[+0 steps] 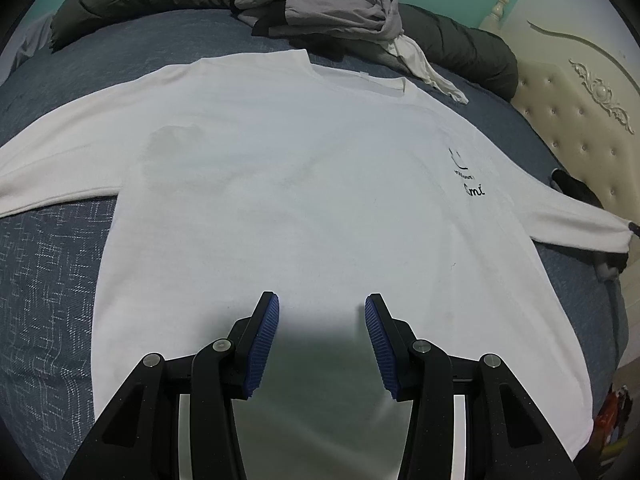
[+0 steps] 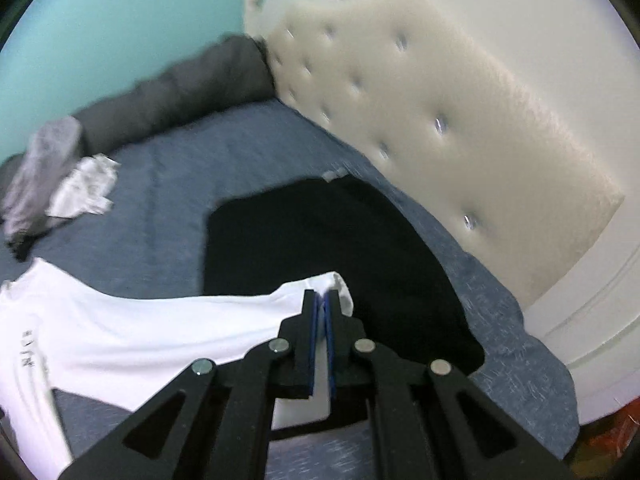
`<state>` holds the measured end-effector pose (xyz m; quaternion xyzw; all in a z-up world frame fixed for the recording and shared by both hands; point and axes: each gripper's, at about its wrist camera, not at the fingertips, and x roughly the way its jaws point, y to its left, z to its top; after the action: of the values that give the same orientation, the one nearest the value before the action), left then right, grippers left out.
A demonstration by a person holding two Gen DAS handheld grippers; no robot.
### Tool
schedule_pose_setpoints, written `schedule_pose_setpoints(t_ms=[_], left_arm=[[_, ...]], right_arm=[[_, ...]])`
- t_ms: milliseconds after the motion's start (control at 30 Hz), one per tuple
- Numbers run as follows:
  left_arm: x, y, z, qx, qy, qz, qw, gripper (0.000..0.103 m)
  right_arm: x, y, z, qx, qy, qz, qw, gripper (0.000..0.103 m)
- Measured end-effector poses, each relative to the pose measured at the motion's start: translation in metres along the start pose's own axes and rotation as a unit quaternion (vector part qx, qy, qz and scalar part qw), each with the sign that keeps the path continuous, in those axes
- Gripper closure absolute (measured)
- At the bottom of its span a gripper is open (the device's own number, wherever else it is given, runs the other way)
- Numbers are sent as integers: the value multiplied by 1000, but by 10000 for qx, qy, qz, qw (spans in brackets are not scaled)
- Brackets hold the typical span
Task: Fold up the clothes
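Observation:
A white long-sleeved shirt (image 1: 304, 184) lies spread face up on the blue bed, collar at the far side, small black print on its right chest. My left gripper (image 1: 322, 304) is open and empty, hovering over the shirt's lower middle. My right gripper (image 2: 322, 298) is shut on the cuff end of the shirt's right sleeve (image 2: 224, 312) and holds it lifted over a black garment (image 2: 320, 248). The right gripper's tip also shows at the far right of the left wrist view (image 1: 634, 228), at the sleeve's end.
A blue bedspread (image 1: 48, 280) covers the bed. A crumpled grey garment (image 1: 320, 4) and a dark padded jacket (image 1: 460, 44) lie at the far side. A cream tufted headboard (image 2: 440, 128) stands on the right. Another white cloth (image 2: 84, 192) lies beyond.

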<state>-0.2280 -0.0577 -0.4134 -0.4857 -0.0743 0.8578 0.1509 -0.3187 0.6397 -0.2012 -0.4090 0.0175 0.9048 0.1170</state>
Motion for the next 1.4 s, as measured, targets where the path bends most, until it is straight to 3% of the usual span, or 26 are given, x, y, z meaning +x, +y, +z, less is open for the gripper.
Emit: schedule_pose_setpoints(t_ms=[133, 200, 267, 367, 433, 467, 600, 767, 800, 833, 900, 1133, 1400], left_arm=[[3, -1, 2, 31, 16, 26, 10000, 54], [4, 0, 2, 30, 29, 29, 10000, 54], [6, -1, 2, 26, 55, 25, 10000, 54], [7, -2, 2, 31, 64, 28, 10000, 54], [7, -2, 2, 35, 60, 24, 10000, 54], [7, -3, 2, 35, 57, 20, 10000, 54], [6, -3, 2, 24, 44, -4, 10000, 54], [6, -5, 1, 28, 42, -17, 10000, 54], [5, -4, 1, 25, 39, -20, 10000, 54], [5, -4, 0, 22, 38, -24, 10000, 54], [5, -3, 1, 15, 39, -24, 10000, 54], [6, -3, 2, 11, 32, -29, 10000, 54], [7, -3, 2, 62, 38, -7, 10000, 54]], right_arm=[[31, 2, 4, -66, 396, -288, 9988, 100], [39, 0, 1, 26, 539, -59, 9985, 99], [41, -2, -3, 52, 535, -133, 9985, 97], [31, -18, -9, 450, 344, 205, 9982, 85], [21, -29, -17, 755, 213, 488, 9957, 60], [17, -34, -23, 922, 168, 674, 9933, 57], [4, -47, -42, 1326, 74, 1267, 9830, 57], [-1, -45, -51, 1363, 33, 1337, 9816, 57], [-2, -42, -50, 1292, 42, 1243, 9838, 59], [-2, -39, -49, 1220, 53, 1148, 9858, 78], [3, -32, -46, 1051, 150, 970, 9896, 98], [-12, -30, -26, 796, -288, 488, 9952, 102], [9, -40, 2, 604, -52, 11, 9982, 102]])
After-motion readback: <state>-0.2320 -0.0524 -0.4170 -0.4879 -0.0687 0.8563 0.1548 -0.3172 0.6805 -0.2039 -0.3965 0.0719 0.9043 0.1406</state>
